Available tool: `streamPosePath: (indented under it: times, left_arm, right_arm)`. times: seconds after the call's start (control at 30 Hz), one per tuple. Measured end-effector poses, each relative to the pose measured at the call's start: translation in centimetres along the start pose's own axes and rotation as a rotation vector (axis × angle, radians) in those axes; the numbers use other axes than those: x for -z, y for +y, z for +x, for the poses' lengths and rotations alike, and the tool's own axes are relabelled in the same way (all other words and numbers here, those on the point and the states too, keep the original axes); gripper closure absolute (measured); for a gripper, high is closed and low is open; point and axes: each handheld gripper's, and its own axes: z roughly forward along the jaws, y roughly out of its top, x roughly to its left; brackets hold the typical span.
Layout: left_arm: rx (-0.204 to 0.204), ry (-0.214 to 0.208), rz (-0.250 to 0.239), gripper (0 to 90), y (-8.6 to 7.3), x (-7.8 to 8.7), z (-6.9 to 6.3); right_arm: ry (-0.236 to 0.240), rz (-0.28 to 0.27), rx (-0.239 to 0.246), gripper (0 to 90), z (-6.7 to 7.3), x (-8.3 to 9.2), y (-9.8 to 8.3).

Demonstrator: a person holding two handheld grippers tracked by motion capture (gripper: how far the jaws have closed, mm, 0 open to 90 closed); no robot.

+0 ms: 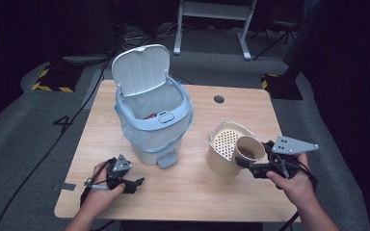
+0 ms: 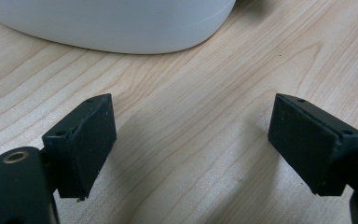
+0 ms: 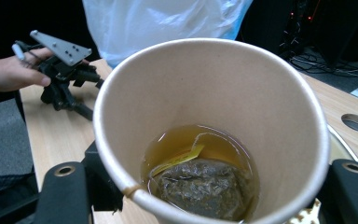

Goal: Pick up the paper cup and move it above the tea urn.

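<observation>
One paper cup (image 3: 209, 116), holding one tea bag (image 3: 200, 186) in amber liquid, sits clamped in the right gripper (image 1: 250, 166) above one strainer container (image 1: 224, 144). The left gripper (image 1: 132, 184) rests jaws apart on the tabletop (image 1: 197, 192) beside one bin (image 1: 151, 115).

A wooden table (image 1: 192, 187) is seen in the middle of the high view. A white bin (image 1: 153, 120) is stood on it at about 10 o'clock from the middle. Its lid (image 1: 139, 70) is tipped up at 12 o'clock, and a pale bag (image 1: 173, 132) is folded over its rim. A grey pedal (image 1: 166, 161) is stuck out at its 6 o'clock. A round hole (image 1: 218, 99) is cut in the table at 1 o'clock. A white frame (image 1: 214, 21) is stood on the grey floor (image 1: 29, 125) at 12 o'clock.
</observation>
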Motion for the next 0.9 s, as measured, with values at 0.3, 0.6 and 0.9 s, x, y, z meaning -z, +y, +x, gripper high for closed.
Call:
streamPosePath:
  times: [0.3,0.6,0.9]
  left_arm:
    - [-0.001,0.0,0.0,15.3,0.0,0.0,0.0]
    - [0.0,0.0,0.0,15.3,0.0,0.0,0.0]
    - [-0.004,-0.002,0.001,14.9,0.1,-0.1,0.1]
  right_arm:
    - [-0.028,0.017,-0.037,31.5,-2.8,-0.9,0.9]
    - [-0.086,0.022,-0.031,31.4,-5.8,-1.7,1.6]
    - [-0.116,0.01,-0.015,31.4,-7.0,-1.8,1.8]
